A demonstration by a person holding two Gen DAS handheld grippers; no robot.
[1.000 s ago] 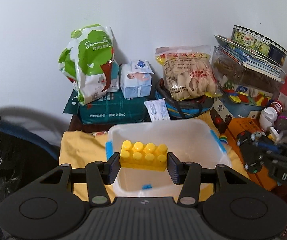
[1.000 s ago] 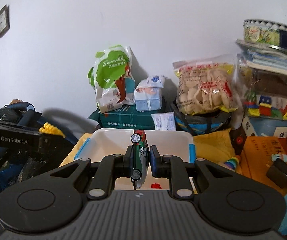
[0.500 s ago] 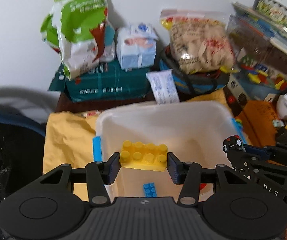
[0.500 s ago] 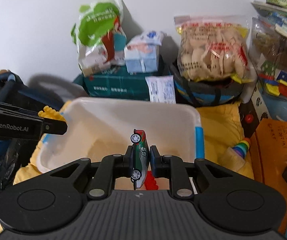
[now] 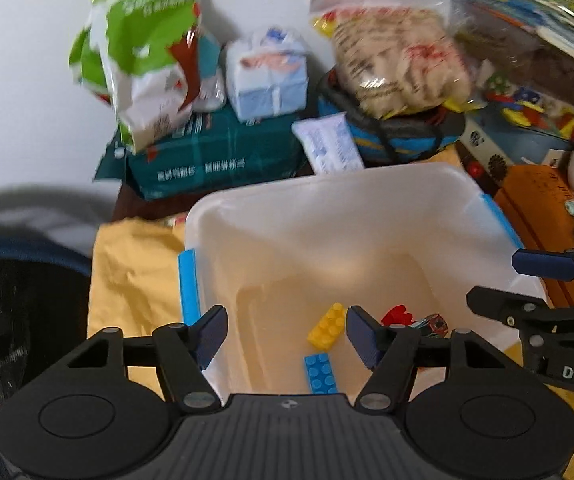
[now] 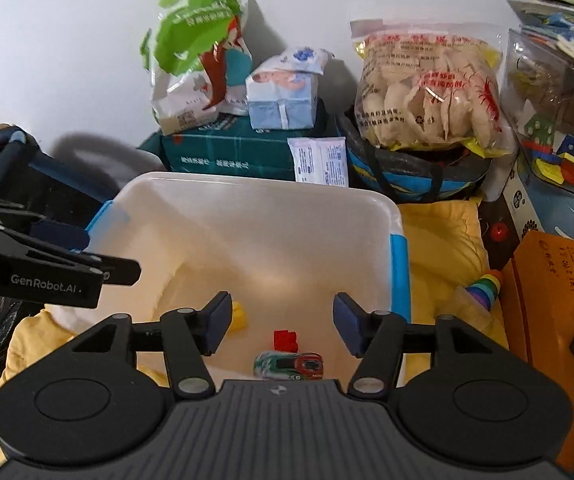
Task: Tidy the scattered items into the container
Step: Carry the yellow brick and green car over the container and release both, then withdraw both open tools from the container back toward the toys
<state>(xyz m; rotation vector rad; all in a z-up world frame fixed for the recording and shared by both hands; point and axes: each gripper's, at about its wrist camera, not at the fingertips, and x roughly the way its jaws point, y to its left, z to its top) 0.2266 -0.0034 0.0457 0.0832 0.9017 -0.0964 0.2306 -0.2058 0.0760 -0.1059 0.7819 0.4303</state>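
Note:
A translucent white bin (image 5: 327,184) with blue clips sits on a yellow cloth; it also shows in the right wrist view (image 6: 247,188). On its floor lie a yellow brick (image 5: 327,325), a blue brick (image 5: 320,373), a red brick (image 5: 396,315) and a green and red toy car (image 6: 289,365). The red brick (image 6: 285,340) and part of the yellow brick (image 6: 239,314) show in the right wrist view. My left gripper (image 5: 287,336) is open and empty above the bin. My right gripper (image 6: 283,322) is open and empty above the car.
Behind the bin are a green and white bag (image 6: 199,52), a tissue pack (image 6: 283,100), a dark green box (image 6: 231,148) and a bag of crackers (image 6: 427,92). At the right stand an orange box (image 6: 555,292), a rainbow toy (image 6: 485,286) and stacked toy boxes (image 6: 559,120).
Both grippers have opened over the bin. The yellow brick dropped from the left gripper and the toy car from the right; both now lie on the bin floor.

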